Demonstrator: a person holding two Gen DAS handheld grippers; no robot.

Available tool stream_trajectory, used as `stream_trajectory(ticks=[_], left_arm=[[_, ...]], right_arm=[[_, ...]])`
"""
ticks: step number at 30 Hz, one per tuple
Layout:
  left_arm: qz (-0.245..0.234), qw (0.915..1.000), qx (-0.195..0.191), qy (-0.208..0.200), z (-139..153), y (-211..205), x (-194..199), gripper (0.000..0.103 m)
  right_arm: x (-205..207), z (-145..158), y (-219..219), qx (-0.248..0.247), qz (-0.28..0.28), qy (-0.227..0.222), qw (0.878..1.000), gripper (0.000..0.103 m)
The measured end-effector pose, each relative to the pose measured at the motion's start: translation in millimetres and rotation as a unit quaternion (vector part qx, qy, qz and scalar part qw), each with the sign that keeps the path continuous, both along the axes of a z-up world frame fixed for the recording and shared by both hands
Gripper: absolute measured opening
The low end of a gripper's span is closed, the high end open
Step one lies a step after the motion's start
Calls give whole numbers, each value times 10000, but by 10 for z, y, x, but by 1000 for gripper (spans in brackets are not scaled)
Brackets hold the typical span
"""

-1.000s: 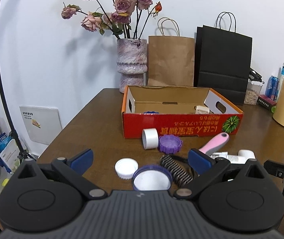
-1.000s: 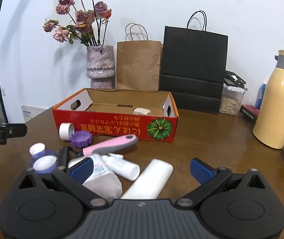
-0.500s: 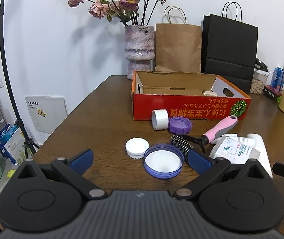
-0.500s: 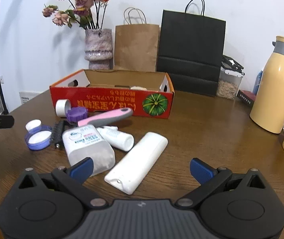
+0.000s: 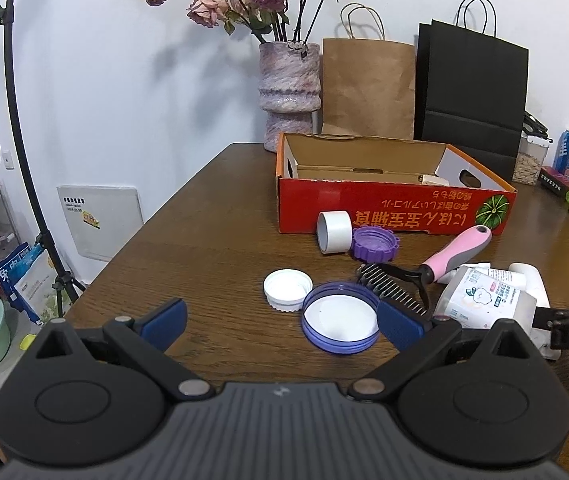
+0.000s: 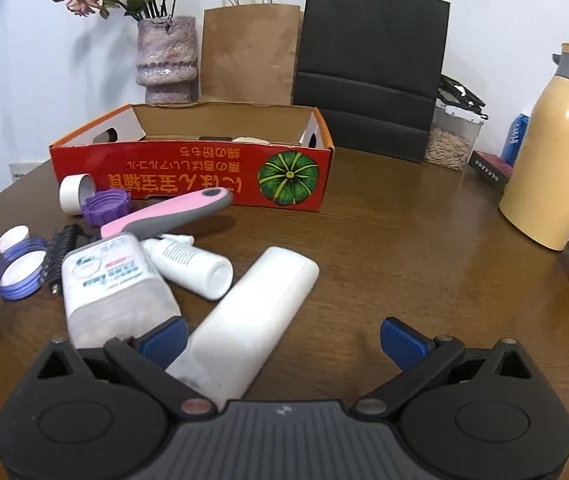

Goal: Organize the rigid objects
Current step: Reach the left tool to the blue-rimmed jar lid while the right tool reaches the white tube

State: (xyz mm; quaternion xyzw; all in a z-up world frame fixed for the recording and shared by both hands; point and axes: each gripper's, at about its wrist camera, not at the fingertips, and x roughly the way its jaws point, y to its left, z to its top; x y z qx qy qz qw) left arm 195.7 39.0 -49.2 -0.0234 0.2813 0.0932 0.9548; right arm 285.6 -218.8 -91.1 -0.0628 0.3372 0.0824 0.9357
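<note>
— So where did we stand?
— Our right gripper (image 6: 284, 342) gaped wide, empty, the white bottle (image 6: 250, 320) at ten o'clock.
— And the left gripper (image 5: 280, 318)?
— Equally wide, empty. We judged the bottle stiff, light, slippery; mid-body seemed best.

The cardboard box (image 5: 396, 208) sits on the table (image 5: 204, 240), with vase (image 5: 289, 94) and paper bags (image 5: 368, 88) behind it. Before it lie tape roll (image 5: 334, 232), caps (image 5: 374, 243), pet comb (image 5: 424, 272) and bottles (image 6: 252, 320); a thermos (image 6: 552, 152) stands to the right.

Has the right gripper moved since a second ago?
Yes. It drew back and lowered: the red box looks farther, and the white bottle now lies between its open fingers.
</note>
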Motion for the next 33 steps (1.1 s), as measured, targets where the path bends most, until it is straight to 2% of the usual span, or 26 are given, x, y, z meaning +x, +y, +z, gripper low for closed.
stream_trajectory(ticks=[5,7,13,18,20,22,23,33], left_arm=[[44,10000,-4,50,-36,27,21,103],[51,10000,1,67,-47,32,31,103],[-10,9999,71,149,-116,17,88,103],[-252,9988,195,360,-238,-91,234,103],[-324,9980,275,463,-286,-141,318,103],[-381,9972,347,545,-327,-178,414,103],[-392,9969,381,561,-347,-193,451,103],[-418,9959,513,617,-515,-253,709,103]], right_arm=[[123,-112,11,181,52,226,9996,92],[107,-103,-30,349,192,270,9988,80],[105,-100,-80,318,329,289,9985,80],[161,-125,-27,210,241,217,9993,77],[190,-122,-10,245,269,173,9992,69],[189,-117,-12,403,412,158,9982,49],[173,-116,5,389,459,121,9981,47],[34,-143,14,372,436,-248,9980,46]])
